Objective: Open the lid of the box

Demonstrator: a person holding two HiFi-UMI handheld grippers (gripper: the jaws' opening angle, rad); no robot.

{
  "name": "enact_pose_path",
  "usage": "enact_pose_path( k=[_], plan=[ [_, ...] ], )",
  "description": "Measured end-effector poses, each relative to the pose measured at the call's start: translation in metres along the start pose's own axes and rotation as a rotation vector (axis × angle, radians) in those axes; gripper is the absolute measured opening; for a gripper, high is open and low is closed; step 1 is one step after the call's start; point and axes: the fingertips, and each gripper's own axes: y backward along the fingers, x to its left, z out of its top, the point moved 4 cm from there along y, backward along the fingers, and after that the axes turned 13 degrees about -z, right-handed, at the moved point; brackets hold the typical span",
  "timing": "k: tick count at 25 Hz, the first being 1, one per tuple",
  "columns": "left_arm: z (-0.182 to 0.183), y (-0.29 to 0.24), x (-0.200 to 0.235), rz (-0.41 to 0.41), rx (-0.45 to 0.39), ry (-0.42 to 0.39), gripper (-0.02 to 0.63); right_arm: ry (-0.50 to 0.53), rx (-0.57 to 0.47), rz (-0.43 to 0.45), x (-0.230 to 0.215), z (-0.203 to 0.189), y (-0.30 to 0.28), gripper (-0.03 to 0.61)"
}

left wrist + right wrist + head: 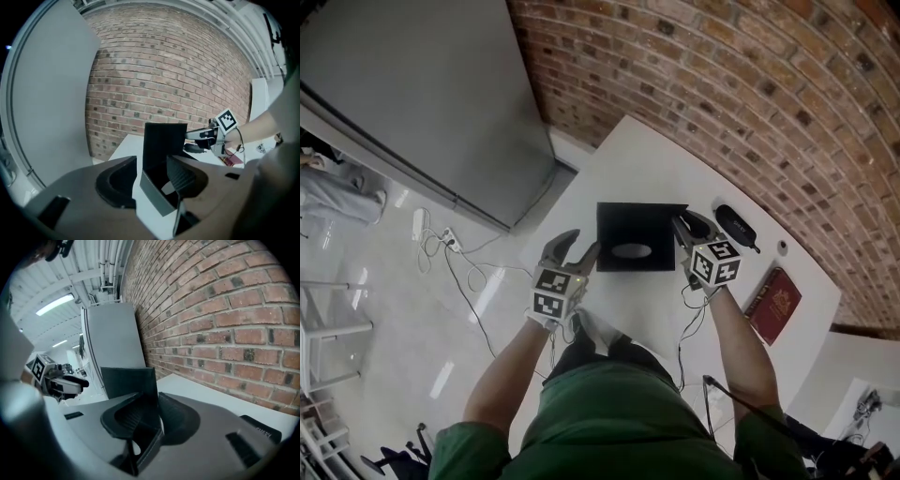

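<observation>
Head view: the box (633, 246) sits mid-table (656, 155), just ahead of me, with my left tongs (581, 248) at its near-left corner and my right tongs (682, 223) at its far-right.

Left gripper view: my jaws stand apart astride the box's side wall, not pressing.

Right gripper view: my jaws pinch the edge of the upright lid (129, 380), and there is open room behind it toward the brick wall (225, 310).

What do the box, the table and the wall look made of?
Box: matt black, thin stiff walls with a grey cut edge, probably card or board; its lid stands flat as a thin panel. Table: smooth white top, likely laminate or painted board. Wall: red-brown brick with pale mortar joints, unpainted.
</observation>
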Motion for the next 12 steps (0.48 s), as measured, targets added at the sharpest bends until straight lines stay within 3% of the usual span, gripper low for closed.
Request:
enact_pose_path(
  k=[12],
  plan=[
    [-0.024,0.034,0.022,0.062,0.021,0.077,0.192,-0.094,0.041,-0.019,-0.012,0.004,-0.031,0.078]
  ],
)
